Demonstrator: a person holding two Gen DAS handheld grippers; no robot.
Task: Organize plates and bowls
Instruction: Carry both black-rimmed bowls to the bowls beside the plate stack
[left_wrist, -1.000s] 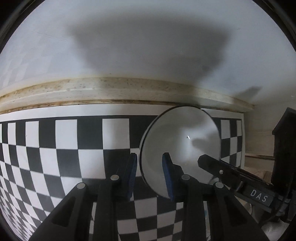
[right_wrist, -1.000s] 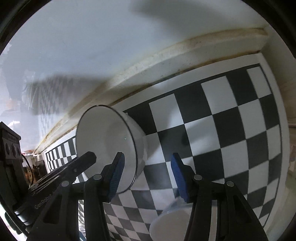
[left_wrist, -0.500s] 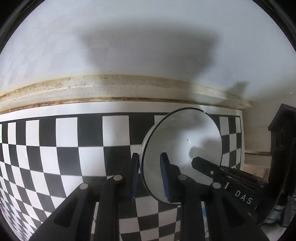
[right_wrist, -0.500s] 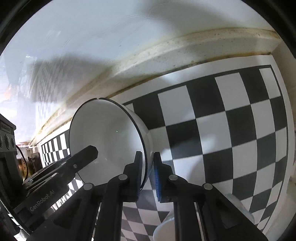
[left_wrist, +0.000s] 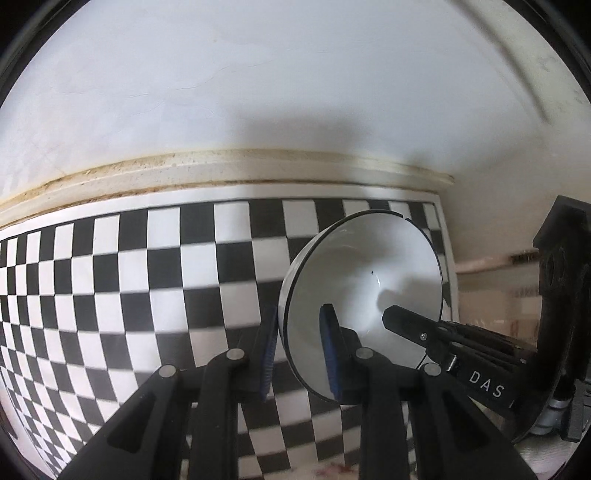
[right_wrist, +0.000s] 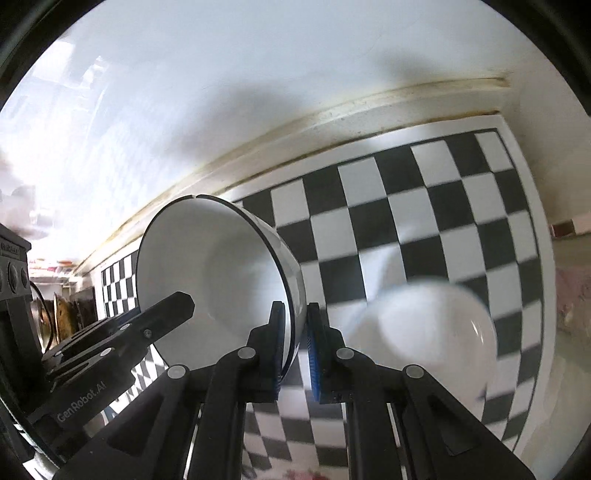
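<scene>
A white bowl with a thin black rim (left_wrist: 362, 273) is held tilted in the air above the black-and-white checkered mat (left_wrist: 129, 280). My left gripper (left_wrist: 297, 350) is shut on its near rim, one pad inside and one outside. My right gripper (right_wrist: 295, 350) is shut on the opposite rim of the same bowl (right_wrist: 207, 273). A second white bowl (right_wrist: 432, 325) sits on the mat (right_wrist: 443, 192) below and right of my right gripper, blurred.
A beige ledge (left_wrist: 221, 170) and a white wall (left_wrist: 258, 74) bound the mat at the back. The mat's right edge (right_wrist: 539, 229) is near a wall. Cluttered dark objects (right_wrist: 55, 314) lie at the far left.
Both grippers closed on the bowl's rim and lifted it higher off the mat. The second white bowl has come into fuller view under my right gripper.
</scene>
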